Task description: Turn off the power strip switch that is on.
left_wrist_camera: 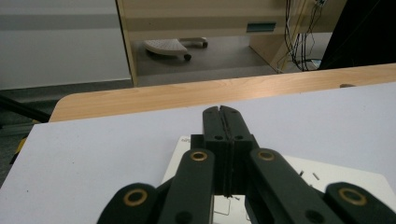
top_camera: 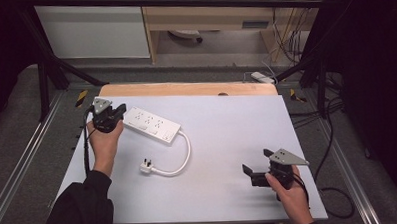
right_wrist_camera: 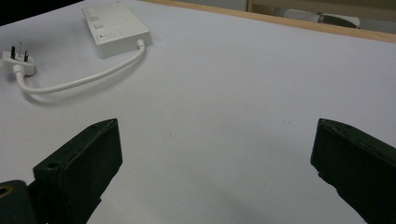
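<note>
A white power strip [top_camera: 152, 124] lies on the left half of the white tabletop [top_camera: 232, 136]. Its short white cable [top_camera: 185, 157] curls round to a plug [top_camera: 147, 167] lying pins up. My left gripper [top_camera: 120, 112] sits at the strip's left end, jaws shut with nothing between them. In the left gripper view the closed jaws [left_wrist_camera: 219, 113] hover just over the strip [left_wrist_camera: 336, 179]. My right gripper [top_camera: 256, 161] rests open near the table's front right, empty. The right gripper view shows its jaws [right_wrist_camera: 217, 135] spread wide, with the strip [right_wrist_camera: 116, 28], cable [right_wrist_camera: 84, 80] and plug [right_wrist_camera: 18, 59] far ahead.
A wooden strip [top_camera: 185, 88] borders the table's far edge. Beyond it stand a wooden cabinet [top_camera: 208, 16] and hanging cables [top_camera: 289, 39]. Black frame posts [top_camera: 42, 77] flank the table. Bare white surface stretches between the strip and my right gripper.
</note>
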Demonstrator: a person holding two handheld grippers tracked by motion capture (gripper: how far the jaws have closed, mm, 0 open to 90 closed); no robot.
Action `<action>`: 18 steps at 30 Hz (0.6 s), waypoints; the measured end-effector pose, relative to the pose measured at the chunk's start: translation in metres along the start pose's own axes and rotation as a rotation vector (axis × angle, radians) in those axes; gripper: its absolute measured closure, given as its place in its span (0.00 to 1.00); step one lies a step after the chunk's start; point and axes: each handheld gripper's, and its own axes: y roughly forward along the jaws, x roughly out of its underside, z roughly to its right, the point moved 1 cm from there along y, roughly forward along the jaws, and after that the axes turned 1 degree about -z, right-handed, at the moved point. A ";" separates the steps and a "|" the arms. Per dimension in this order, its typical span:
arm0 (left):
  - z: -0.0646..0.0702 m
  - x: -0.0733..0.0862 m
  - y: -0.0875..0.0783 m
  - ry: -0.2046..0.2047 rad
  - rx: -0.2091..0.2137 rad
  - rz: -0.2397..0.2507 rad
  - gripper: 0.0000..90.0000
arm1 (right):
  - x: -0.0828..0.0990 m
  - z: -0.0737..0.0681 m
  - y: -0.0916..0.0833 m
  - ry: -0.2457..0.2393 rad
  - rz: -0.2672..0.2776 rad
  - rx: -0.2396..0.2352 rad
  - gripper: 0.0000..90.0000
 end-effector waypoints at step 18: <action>-0.001 0.007 0.011 0.014 0.006 -0.040 1.00 | 0.000 0.000 0.000 0.001 0.000 0.000 0.03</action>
